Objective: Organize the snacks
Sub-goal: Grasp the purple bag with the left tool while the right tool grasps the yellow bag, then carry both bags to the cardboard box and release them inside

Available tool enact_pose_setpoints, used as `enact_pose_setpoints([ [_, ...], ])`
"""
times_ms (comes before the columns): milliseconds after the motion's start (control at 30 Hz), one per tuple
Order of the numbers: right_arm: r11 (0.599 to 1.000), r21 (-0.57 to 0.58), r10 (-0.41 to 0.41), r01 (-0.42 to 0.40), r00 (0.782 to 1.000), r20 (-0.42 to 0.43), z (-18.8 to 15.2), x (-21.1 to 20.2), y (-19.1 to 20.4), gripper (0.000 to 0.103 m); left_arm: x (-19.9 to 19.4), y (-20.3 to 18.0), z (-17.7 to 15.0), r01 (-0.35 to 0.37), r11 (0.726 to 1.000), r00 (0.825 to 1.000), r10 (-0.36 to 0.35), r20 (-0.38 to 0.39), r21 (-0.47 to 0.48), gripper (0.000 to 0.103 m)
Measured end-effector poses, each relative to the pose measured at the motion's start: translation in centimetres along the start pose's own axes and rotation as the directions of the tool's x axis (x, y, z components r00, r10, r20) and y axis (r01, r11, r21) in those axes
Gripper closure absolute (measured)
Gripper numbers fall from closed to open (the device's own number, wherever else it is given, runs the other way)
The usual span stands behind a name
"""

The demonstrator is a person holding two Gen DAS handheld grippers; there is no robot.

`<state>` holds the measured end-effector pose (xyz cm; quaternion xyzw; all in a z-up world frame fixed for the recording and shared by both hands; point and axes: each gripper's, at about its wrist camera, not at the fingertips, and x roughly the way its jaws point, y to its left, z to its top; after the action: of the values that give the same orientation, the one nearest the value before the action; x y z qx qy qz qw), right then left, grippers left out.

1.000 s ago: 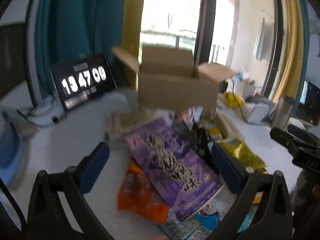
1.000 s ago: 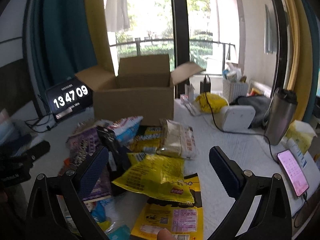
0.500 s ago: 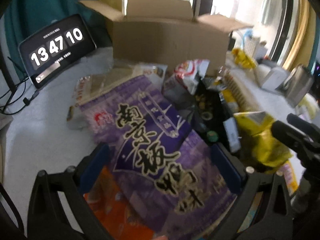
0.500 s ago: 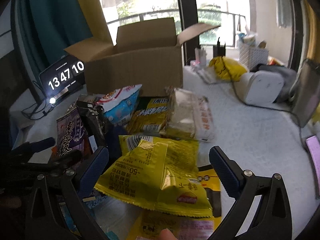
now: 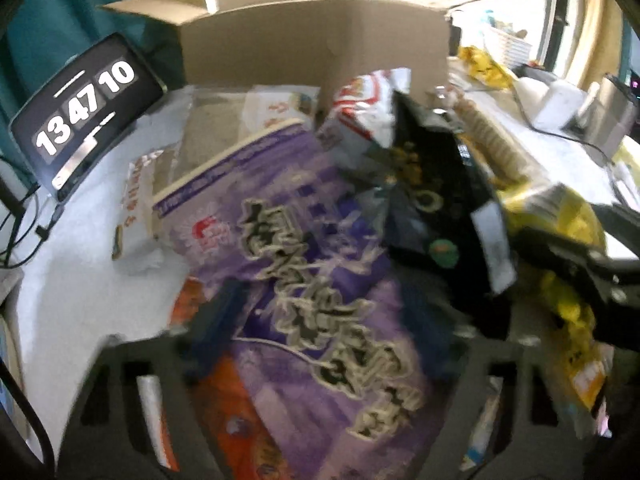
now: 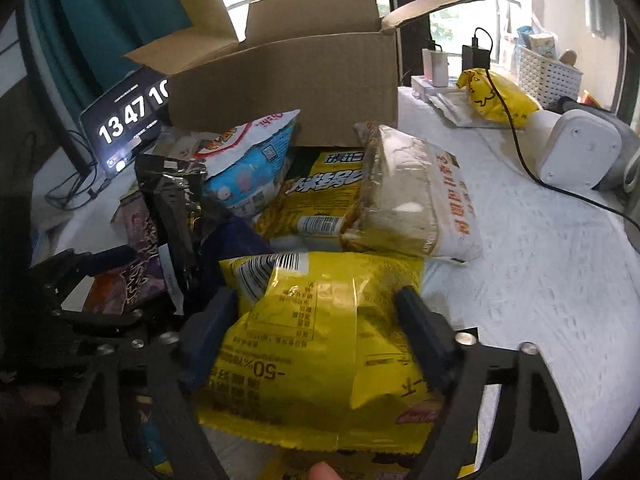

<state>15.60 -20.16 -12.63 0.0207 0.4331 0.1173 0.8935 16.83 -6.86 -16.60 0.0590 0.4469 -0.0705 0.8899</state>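
Blurred left tongs (image 5: pixel 328 328) closing astride purple bag (image 5: pixel 320 280), right tongs (image 6: pixel 316 320) closing around yellow packet (image 6: pixel 320 344), contact unclear.

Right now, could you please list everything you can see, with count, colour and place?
cardboard box: one, brown, open, behind the snacks
purple bag: one, between left jaws
yellow bag: one, between right jaws
black bag: one, mid-pile
blue-white bag: one, before the box
bread pack: one, pale, right of pile
clock display: one, black, left
left hand-held gripper: closing
right hand-held gripper: closing
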Motion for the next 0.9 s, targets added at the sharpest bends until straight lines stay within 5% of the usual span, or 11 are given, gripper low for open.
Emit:
enact_pose_setpoints([
  [67,1.000,-0.011,-0.007,0.007,1.000,0.010,0.0,-0.4,0.1,0.030,-0.6,-0.5,-0.2,-0.002,1.000,1.000,0.002,0.018,0.021,0.050],
  [133,1.000,-0.011,-0.007,0.007,1.000,0.019,0.0,-0.8,0.0,0.031,-1.3,-0.5,-0.4,0.062,0.998,0.998,-0.062,0.029,0.016,0.076],
  [267,1.000,-0.017,-0.019,0.020,0.999,0.044,-0.1,-2.0,-0.1,0.033,-2.0,0.5,-0.6,0.114,0.993,0.993,-0.113,0.045,-0.025,0.087],
  [633,0.999,-0.042,-0.013,0.021,0.984,0.175,1.6,-6.3,1.0,0.033,-7.0,4.7,-0.6,0.236,0.964,0.960,-0.212,0.182,-0.119,0.093],
  [900,0.996,-0.082,-0.013,0.034,0.968,0.249,4.2,-7.6,1.8,0.033,-10.6,5.6,2.1,0.249,0.966,0.925,-0.217,0.310,-0.067,0.093],
])
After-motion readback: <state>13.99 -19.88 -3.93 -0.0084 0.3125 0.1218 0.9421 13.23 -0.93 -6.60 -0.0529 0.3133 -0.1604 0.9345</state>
